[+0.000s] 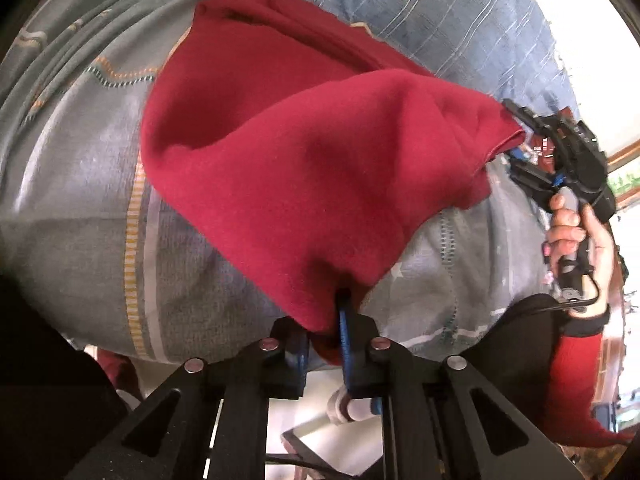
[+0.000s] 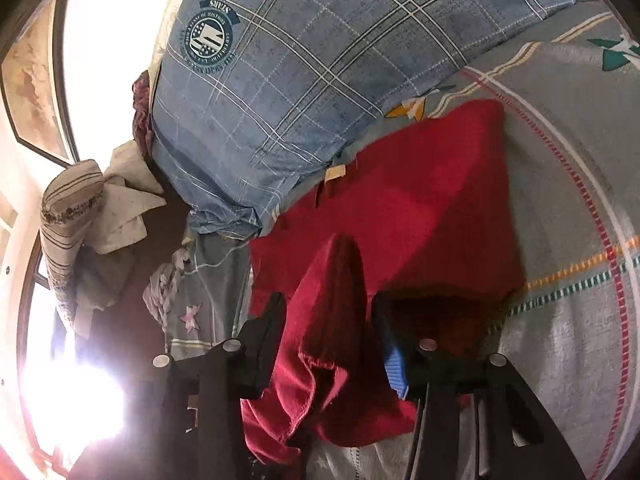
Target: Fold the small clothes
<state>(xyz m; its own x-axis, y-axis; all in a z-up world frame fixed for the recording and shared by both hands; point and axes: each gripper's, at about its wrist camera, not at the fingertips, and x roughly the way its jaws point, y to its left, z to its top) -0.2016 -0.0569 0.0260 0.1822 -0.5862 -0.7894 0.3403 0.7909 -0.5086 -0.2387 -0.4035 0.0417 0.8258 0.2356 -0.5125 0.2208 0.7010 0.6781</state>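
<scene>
A dark red knitted garment (image 1: 300,160) lies on the bed, partly lifted into a tent shape. My left gripper (image 1: 324,320) is shut on its near edge, with the cloth pinched against the blue pad. In the left wrist view my right gripper (image 1: 520,136) sits at the garment's far right corner, held by a hand (image 1: 576,232) in a red sleeve. In the right wrist view the red garment (image 2: 400,208) spreads flat ahead. A raised fold of it stands between the fingers of my right gripper (image 2: 328,312), which are apart and not pressing on it.
The grey patterned bedsheet (image 1: 80,200) (image 2: 560,200) covers the bed. A blue plaid pillow (image 1: 440,12) (image 2: 300,80) lies just beyond the garment. Bundled cloths (image 2: 80,220) hang past the bed's left edge, near a bright window.
</scene>
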